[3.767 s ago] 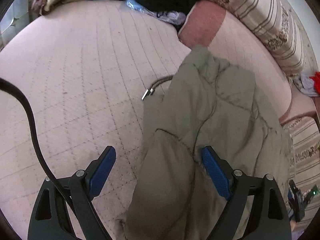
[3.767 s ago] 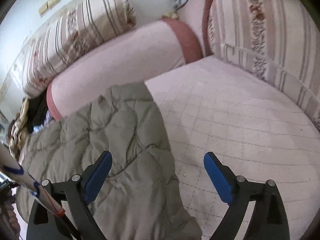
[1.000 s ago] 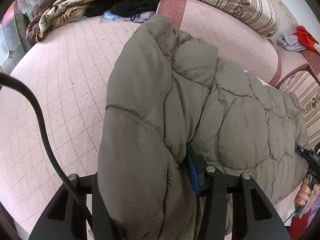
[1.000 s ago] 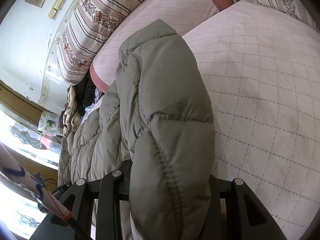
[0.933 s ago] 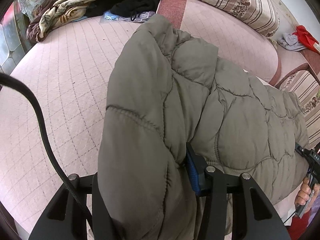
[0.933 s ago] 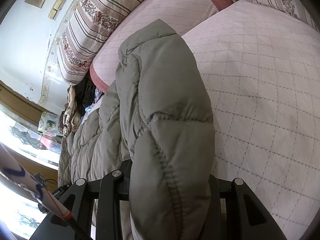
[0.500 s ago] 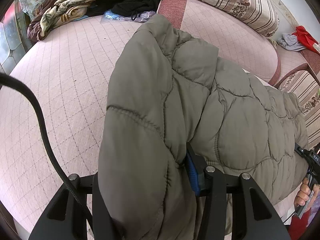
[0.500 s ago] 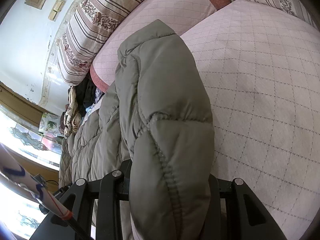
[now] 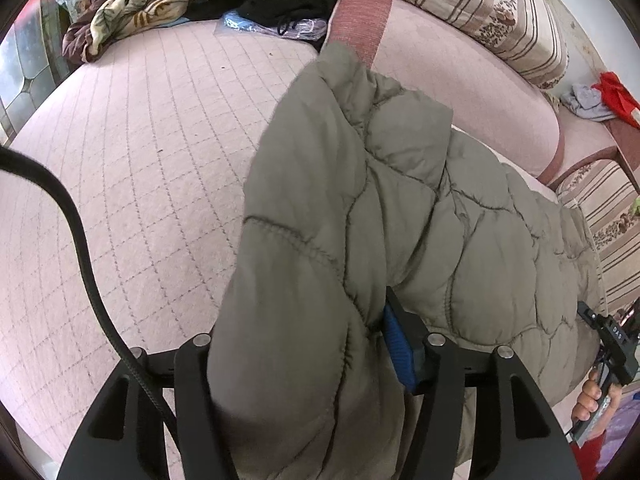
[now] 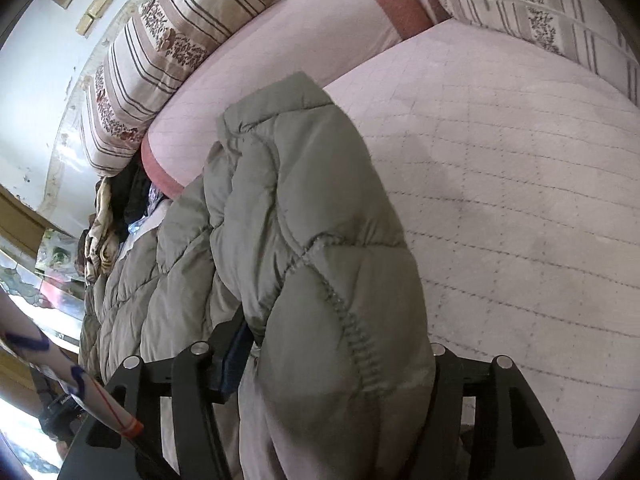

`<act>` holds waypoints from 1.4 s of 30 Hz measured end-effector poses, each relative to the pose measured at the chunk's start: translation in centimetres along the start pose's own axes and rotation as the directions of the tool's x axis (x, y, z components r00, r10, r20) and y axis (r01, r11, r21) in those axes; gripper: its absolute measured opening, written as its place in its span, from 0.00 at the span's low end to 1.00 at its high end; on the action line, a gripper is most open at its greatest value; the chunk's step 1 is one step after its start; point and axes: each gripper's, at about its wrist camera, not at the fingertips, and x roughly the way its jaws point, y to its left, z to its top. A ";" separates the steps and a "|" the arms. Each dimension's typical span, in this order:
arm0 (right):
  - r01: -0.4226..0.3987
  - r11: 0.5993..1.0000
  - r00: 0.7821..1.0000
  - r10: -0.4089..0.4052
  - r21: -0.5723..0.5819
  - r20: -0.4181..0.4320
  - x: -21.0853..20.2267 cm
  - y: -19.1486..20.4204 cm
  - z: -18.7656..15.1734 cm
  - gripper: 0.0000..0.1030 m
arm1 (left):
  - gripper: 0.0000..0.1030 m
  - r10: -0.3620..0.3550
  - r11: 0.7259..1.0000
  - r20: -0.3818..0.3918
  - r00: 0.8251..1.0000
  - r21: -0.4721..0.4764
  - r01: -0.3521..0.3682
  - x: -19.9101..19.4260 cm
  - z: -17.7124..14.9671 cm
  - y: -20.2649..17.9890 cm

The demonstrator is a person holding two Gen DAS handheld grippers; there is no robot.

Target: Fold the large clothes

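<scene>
From the left wrist, the left gripper (image 9: 304,360) was pinched on a thick bunch of the jacket (image 9: 400,208) — probably one end of an edge raised to carry over as a fold. The olive quilted jacket draped away toward the mattress's (image 9: 152,152) back edge, by the bolster (image 9: 460,92).

From the right wrist, the right gripper (image 10: 336,360) was likewise clamped on the jacket (image 10: 304,208) — the matching end, I judge. Puffy, diamond-stitched fabric bulged over the fingers and trailed along the mattress (image 10: 500,168) near its front edge.
</scene>
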 end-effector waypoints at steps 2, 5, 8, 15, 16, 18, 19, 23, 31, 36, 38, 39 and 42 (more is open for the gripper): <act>0.008 1.000 1.000 -0.008 0.015 0.007 -0.4 -0.2 -0.1 0.64 | 0.57 -0.005 1.000 0.001 1.000 -0.003 0.005 -0.2 0.1 0.3; 0.028 0.999 0.999 -0.029 0.029 0.021 -0.9 -0.5 -0.4 0.68 | 0.57 0.005 1.000 0.011 1.000 -0.009 -0.005 -0.7 0.3 0.7; 0.060 0.997 0.997 -0.062 0.045 0.043 -1.6 -0.8 -0.6 0.74 | 0.62 0.022 1.000 0.026 0.999 -0.021 -0.021 -1.3 0.7 1.5; 0.181 0.984 0.971 -0.180 0.009 0.157 -4.0 0.4 1.0 0.86 | 0.68 0.046 0.998 0.068 0.997 -0.052 -0.042 -2.0 2.2 3.6; 0.189 0.982 0.971 -0.186 -0.004 0.149 -3.7 0.6 1.7 0.86 | 0.68 0.035 0.998 0.064 0.997 -0.052 -0.032 -1.7 2.6 3.7; 0.194 0.980 0.975 -0.188 -0.038 0.120 -2.5 1.0 3.2 0.86 | 0.68 0.003 0.999 0.047 0.999 -0.034 -0.002 -0.6 4.0 3.5; 0.196 0.979 0.976 -0.191 -0.049 0.104 -1.8 1.1 3.9 0.86 | 0.68 -0.014 1.000 0.039 0.999 -0.022 0.015 0.0 4.8 3.2; 0.204 0.977 0.979 -0.202 -0.065 0.040 1.9 1.3 6.3 0.86 | 0.71 -0.138 0.990 -0.008 0.990 -0.037 0.138 2.8 7.3 2.7; 0.228 0.958 0.971 -0.238 -0.173 -0.035 6.4 4.9 9.2 0.27 | 0.27 -0.063 0.998 -0.061 0.996 -0.026 0.061 6.6 10.7 0.2; 0.274 0.937 0.961 -0.275 -0.216 0.025 7.1 7.3 11.6 0.22 | 0.25 0.040 0.998 -0.054 0.998 -0.045 -0.043 8.1 13.5 0.2; 0.292 0.933 0.956 -0.293 -0.210 0.027 8.6 7.8 12.6 0.22 | 0.25 0.117 0.992 -0.057 0.991 -0.031 -0.119 9.4 14.2 0.1; 0.304 0.930 0.952 -0.306 -0.207 0.023 9.7 7.9 13.0 0.22 | 0.25 0.155 0.987 -0.062 0.986 -0.022 -0.156 10.2 14.5 0.2; 0.336 0.917 0.940 -0.342 -0.213 0.007 12.8 8.1 13.6 0.23 | 0.21 0.283 0.959 -0.044 0.958 0.017 -0.283 12.5 15.2 0.2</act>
